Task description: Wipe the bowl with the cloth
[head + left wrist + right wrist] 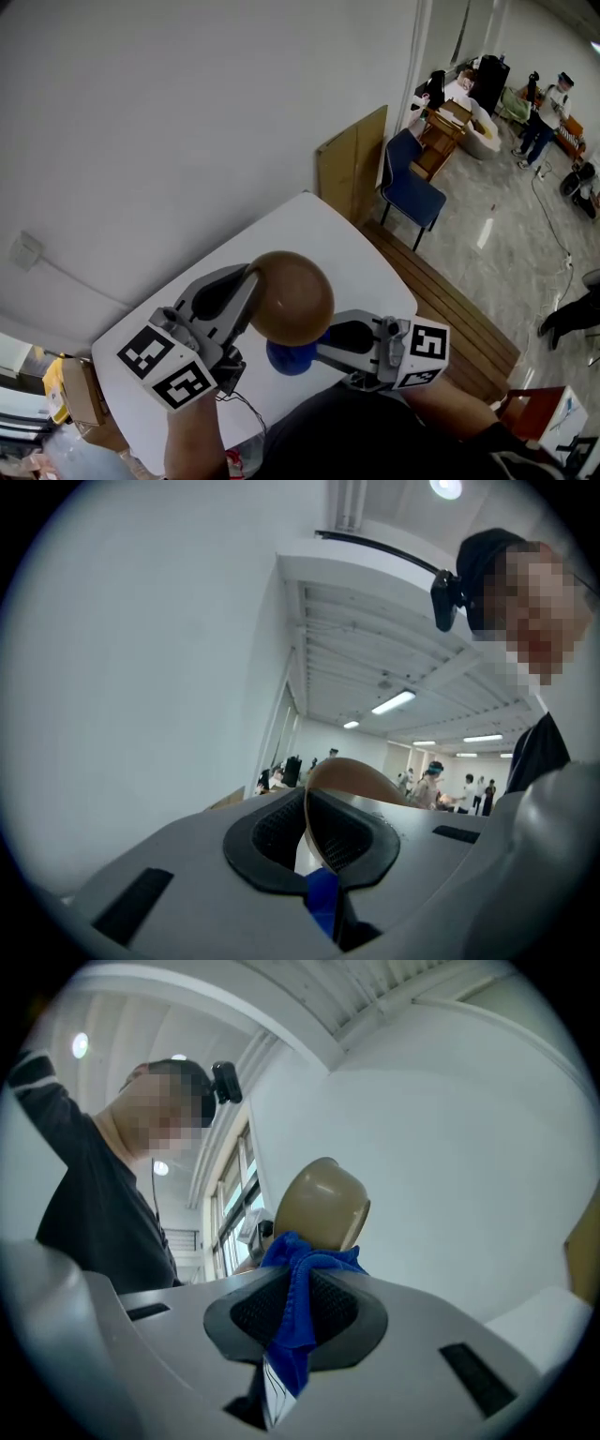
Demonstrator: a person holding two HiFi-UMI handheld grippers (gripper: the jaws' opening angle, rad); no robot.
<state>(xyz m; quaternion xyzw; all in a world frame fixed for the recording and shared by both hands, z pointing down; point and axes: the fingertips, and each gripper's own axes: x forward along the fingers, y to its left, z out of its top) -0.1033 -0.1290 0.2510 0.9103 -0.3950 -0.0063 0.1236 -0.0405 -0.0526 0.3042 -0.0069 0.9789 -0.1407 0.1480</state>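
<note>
Now the step in hand looks like the wipe itself, and doing it well calls for a firm hold on one side and a moving cloth on the other. The left gripper [249, 276], at the lower left of the head view, is clamped on the thin rim of the bowl [292, 295], one pad inside the wall and one outside. That pinch should stay firm while the bowl is turned to present fresh surface. The right gripper [324, 345], at lower centre, is closed on a bunched blue cloth [289, 358], whose free wad appears to press against the bowl's lower edge. The wad should sweep round the curve with light pressure, since a hard push could lever the bowl out of the rim pinch. The bowl is held up in the air at the centre of the frame, above the white table [309, 225]. It is brown, smooth and round, with a faint sheen, its outer dome facing the head camera.
</note>
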